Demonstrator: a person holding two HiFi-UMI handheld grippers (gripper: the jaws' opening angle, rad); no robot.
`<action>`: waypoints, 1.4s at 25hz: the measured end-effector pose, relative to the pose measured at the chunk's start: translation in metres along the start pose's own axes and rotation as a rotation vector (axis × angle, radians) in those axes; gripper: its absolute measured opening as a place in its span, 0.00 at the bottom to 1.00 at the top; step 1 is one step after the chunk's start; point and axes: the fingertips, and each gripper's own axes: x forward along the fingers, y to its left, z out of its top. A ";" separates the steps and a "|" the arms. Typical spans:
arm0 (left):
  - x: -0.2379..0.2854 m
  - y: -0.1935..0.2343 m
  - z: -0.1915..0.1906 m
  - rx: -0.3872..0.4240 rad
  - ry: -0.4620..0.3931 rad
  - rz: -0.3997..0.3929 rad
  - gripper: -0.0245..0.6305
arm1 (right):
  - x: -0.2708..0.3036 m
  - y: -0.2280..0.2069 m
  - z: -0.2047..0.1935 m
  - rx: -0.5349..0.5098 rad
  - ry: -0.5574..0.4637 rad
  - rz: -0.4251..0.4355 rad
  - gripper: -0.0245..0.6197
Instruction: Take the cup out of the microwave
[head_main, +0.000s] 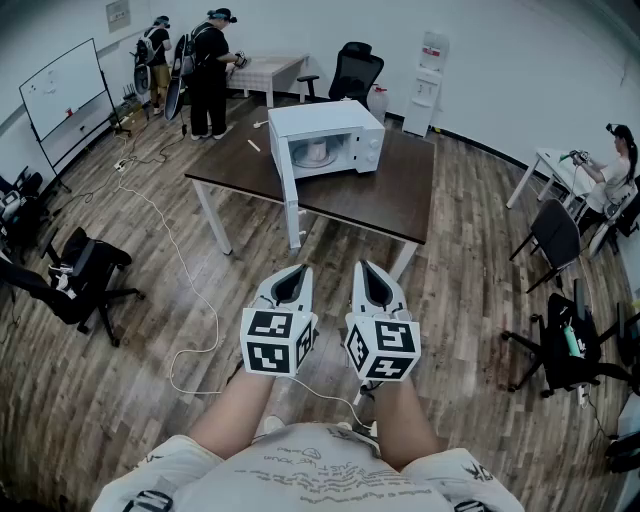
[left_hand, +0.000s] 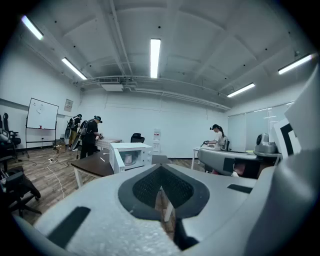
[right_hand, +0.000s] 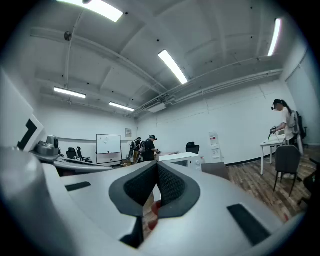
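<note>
A white microwave (head_main: 335, 135) stands on a dark brown table (head_main: 390, 200) some way ahead of me, its door (head_main: 284, 175) swung open to the left. A pale pinkish cup (head_main: 318, 152) sits inside the cavity; the left gripper view also shows this cup (left_hand: 129, 159), small. Both grippers are held side by side above the floor, well short of the table. My left gripper (head_main: 293, 272) has its jaws together and nothing between them. My right gripper (head_main: 370, 270) is likewise shut and empty. In the right gripper view the microwave (right_hand: 181, 159) is far off and the cup is hidden.
A white cable (head_main: 190, 300) trails over the wood floor left of my path. Black office chairs (head_main: 85, 275) stand at the left and others (head_main: 565, 350) at the right. Two people (head_main: 205, 70) stand by a back table, and another person (head_main: 610, 175) works at the right.
</note>
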 end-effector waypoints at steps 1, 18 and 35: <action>0.002 -0.003 0.001 0.007 -0.002 -0.005 0.06 | 0.001 -0.002 0.000 -0.003 0.000 0.000 0.05; 0.056 -0.070 -0.011 0.012 0.015 -0.002 0.06 | -0.009 -0.077 -0.001 0.018 -0.013 0.049 0.06; 0.139 -0.070 -0.024 -0.029 0.045 0.006 0.06 | 0.044 -0.133 -0.020 0.028 0.029 0.066 0.06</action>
